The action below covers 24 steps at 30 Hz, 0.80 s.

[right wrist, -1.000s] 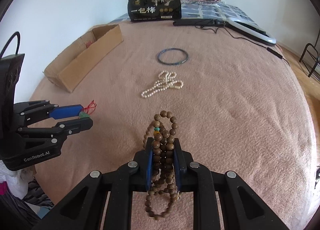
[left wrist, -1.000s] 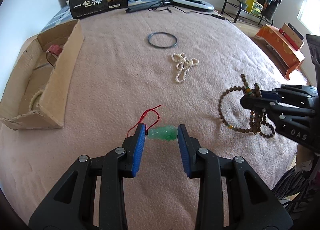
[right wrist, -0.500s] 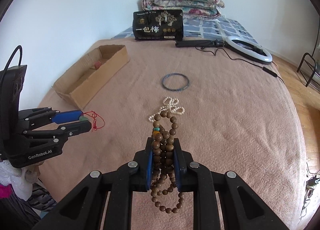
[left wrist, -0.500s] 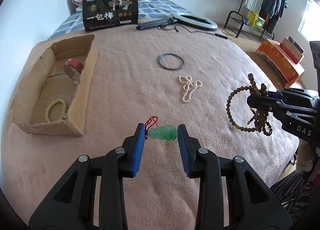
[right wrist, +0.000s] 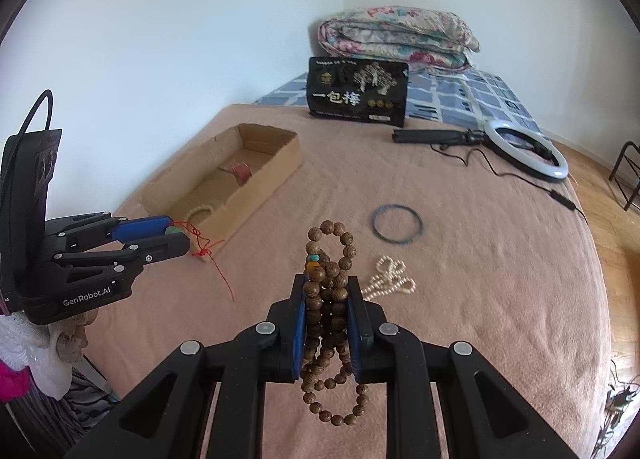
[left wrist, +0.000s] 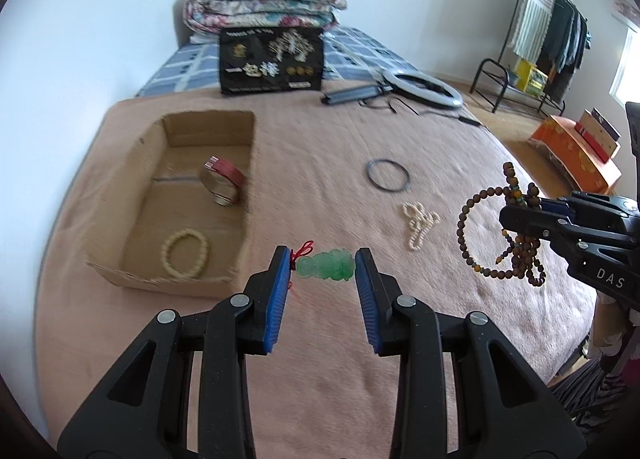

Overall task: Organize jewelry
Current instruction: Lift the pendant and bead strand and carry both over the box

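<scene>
Both tools are matte black plastic, built from angular, open-framed struts that narrow toward the tips. Each left gripper (left wrist: 322, 273) finger carries a long blue ribbed pad, and round silver screws mark the joints, 4 across the front. The right gripper (right wrist: 327, 309) looks the same, with blue pads and 4 silver screws. White lettering reads "GenRobot.AI" on the left tool's side and "DAS" on the right's. A thin black cable loops above the left tool's boxy rear housing.
</scene>
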Available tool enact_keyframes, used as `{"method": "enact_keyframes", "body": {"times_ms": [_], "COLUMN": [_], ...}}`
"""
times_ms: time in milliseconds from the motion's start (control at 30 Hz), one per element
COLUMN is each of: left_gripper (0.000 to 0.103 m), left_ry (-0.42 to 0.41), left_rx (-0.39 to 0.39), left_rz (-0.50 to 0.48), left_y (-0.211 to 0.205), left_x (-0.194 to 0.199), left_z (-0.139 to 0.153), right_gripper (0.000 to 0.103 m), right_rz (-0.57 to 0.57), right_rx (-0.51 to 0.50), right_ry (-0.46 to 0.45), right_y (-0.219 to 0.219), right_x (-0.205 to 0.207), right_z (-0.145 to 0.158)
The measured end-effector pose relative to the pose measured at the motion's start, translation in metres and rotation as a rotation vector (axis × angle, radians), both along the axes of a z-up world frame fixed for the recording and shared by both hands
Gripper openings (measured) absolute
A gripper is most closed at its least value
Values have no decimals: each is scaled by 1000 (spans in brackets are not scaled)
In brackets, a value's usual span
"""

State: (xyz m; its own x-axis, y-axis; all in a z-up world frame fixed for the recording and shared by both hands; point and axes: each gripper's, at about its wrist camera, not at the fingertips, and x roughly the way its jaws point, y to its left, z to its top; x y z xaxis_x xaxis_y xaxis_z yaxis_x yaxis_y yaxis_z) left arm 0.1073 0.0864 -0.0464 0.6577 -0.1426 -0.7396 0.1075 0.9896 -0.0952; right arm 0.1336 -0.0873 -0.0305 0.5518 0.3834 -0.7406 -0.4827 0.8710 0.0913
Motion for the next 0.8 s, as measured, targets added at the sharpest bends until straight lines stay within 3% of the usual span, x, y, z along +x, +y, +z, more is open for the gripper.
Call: {"method": "enact_keyframes", "body": {"times_ms": [433,800], "left_gripper": [33,33], "left_ry": [-66,-72], "left_rx": [-10,-4], "left_rz": [113,179], "left_y": [66,107], "left_x": [11,27], "left_z": [33,31], "right_gripper": [16,16], "right_rz": [64,100], "right_rx": [32,34], "right_ry": [-37,-50], "right_y": [54,89], "right_x": [31,64], "right_z": [26,32]}}
